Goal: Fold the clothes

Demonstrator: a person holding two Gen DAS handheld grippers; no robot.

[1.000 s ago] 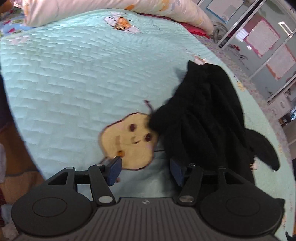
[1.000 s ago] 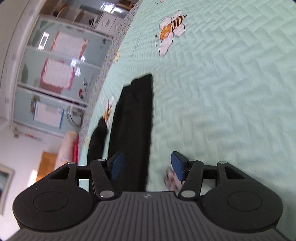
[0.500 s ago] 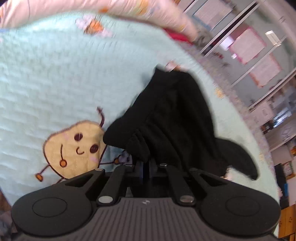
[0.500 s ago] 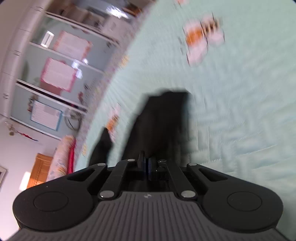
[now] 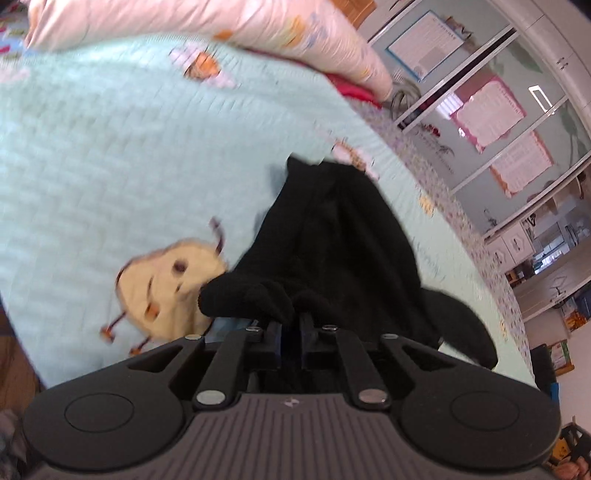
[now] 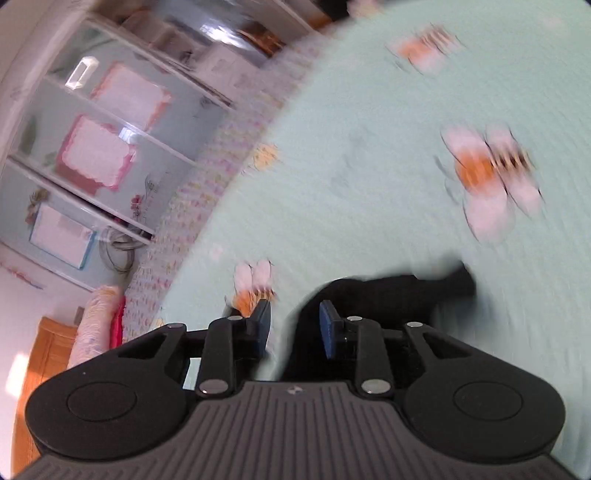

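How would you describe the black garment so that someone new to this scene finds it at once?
Look at the mint-green quilt covering the bed. On it, beside a yellow cartoon face, lies the black garment, pinched at its near edge by the left gripper. It is the only dark, plain thing on the pale printed quilt.

One black garment (image 5: pixel 343 236), one quilt (image 5: pixel 110 155), one pillow (image 5: pixel 207 26), two tongs (image 5: pixel 290 334) (image 6: pixel 294 325).
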